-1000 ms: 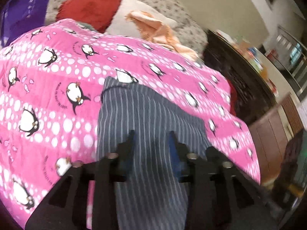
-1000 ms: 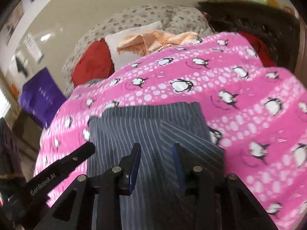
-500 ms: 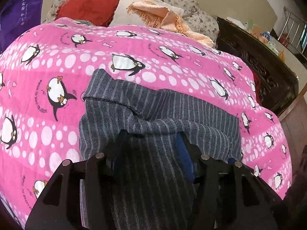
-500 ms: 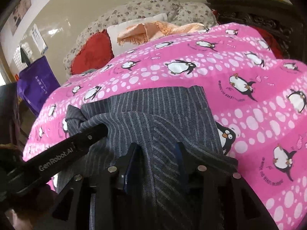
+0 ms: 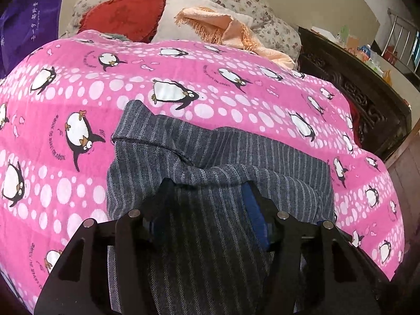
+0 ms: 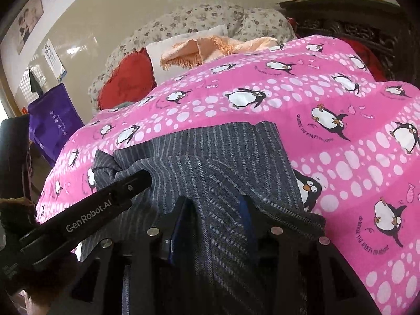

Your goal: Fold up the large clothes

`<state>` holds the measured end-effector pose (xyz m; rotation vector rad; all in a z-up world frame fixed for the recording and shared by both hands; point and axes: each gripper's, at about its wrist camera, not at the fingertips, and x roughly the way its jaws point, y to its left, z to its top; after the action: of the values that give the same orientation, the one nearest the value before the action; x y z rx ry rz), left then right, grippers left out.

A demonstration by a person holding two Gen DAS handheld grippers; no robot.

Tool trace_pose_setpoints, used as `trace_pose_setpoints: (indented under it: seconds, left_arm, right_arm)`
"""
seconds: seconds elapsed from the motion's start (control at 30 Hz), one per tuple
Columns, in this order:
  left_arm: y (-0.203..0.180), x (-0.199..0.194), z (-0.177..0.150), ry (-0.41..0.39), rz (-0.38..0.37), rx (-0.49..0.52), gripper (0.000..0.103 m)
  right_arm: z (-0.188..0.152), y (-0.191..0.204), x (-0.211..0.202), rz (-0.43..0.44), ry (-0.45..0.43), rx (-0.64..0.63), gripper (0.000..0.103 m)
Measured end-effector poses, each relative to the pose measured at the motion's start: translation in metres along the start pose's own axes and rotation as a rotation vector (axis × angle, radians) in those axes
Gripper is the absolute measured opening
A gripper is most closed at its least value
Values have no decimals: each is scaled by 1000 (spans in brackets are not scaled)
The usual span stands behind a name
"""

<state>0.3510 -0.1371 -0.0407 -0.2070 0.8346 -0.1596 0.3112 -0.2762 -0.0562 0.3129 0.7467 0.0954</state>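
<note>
A grey pinstriped garment [image 5: 262, 157] lies on a pink penguin blanket [image 5: 78, 92], with its near part folded over the far part. My left gripper [image 5: 208, 187] rests low on the folded edge. Its jaws stand apart with the cloth lying loosely between them. In the right wrist view the same garment [image 6: 210, 152] runs between the fingers of my right gripper [image 6: 214, 202], which also stand apart without pinching it. One black finger of the left gripper [image 6: 126, 189] shows there, lying on the garment's left side. The garment's near end is hidden under both grippers.
At the head of the bed sit a red cushion [image 5: 123, 15], a white pillow under a peach fringed cloth [image 5: 210, 23] and a floral pillow [image 6: 210, 18]. A purple bag [image 5: 26, 21] hangs at the left. A dark carved wooden frame [image 5: 367, 99] borders the right side.
Both grippers have come down onto the bed with the garment's edge, laying it over the far part. Both pairs of jaws stand wider than a second ago.
</note>
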Motion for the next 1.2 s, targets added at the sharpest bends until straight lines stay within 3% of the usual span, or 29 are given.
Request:
trace_pose_setpoints:
  seconds: [0.47, 0.53, 0.57, 0.6, 0.67, 0.7, 0.8, 0.9, 1.03, 1.2]
  left_arm:
    - [-1, 3, 3, 12, 20, 0, 58]
    - [-7, 4, 6, 52, -2, 29, 72]
    - [-10, 1, 10, 88, -22, 49, 73]
    - [-11, -7, 14, 122, -46, 65, 73]
    - [-3, -43, 21, 98, -146, 74, 73]
    - [4, -62, 20, 60, -179, 84, 73]
    - [30, -98, 0, -4, -132, 137, 83]
    - [53, -95, -33, 87, -134, 122, 83]
    - [61, -77, -73, 181, -219, 69, 83]
    - [54, -78, -88, 141, -258, 82, 88]
  right_arm:
    - [3, 4, 8, -32, 18, -25, 42]
    - [5, 6, 11, -29, 46, -36, 54]
    - [7, 8, 12, -17, 61, -45, 76]
    - [10, 12, 15, 21, 112, -67, 88]
    - [21, 21, 5, 0, 198, -133, 81]
    - [26, 22, -12, -16, 162, -148, 81]
    - [33, 6, -65, 47, 29, -135, 86]
    - [24, -24, -81, 63, 55, -90, 86]
    - [2, -55, -74, 190, 112, 4, 86]
    - [-27, -70, -34, 284, 264, 40, 82]
